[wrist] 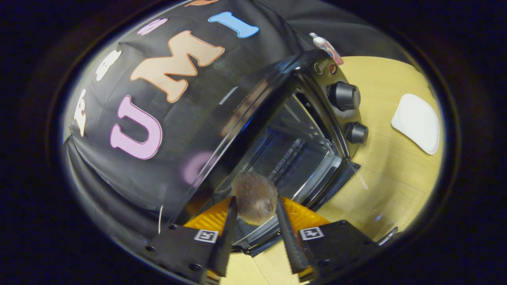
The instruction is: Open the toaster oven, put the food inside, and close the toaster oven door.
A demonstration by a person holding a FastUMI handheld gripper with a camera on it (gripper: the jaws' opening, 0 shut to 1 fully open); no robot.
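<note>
Gripper view: gripper (255, 208) clamping fuzzy brown food (254, 196) (toaster oven (313, 118) logo illegible).

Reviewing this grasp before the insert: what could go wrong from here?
1. The claw pinches the round brown food only near its fingertips; the food may slip or roll out.
2. The toaster oven opening looks tight and the view is tilted; a finger could clip the open door or frame.

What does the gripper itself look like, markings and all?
The gripper has two narrow, tapering fingers with ribbed inner faces. Each is mounted on a dark, boxy block with small screws, and each block carries a square white tag with a black pattern. Ridged orange parts show behind the fingers.
</note>
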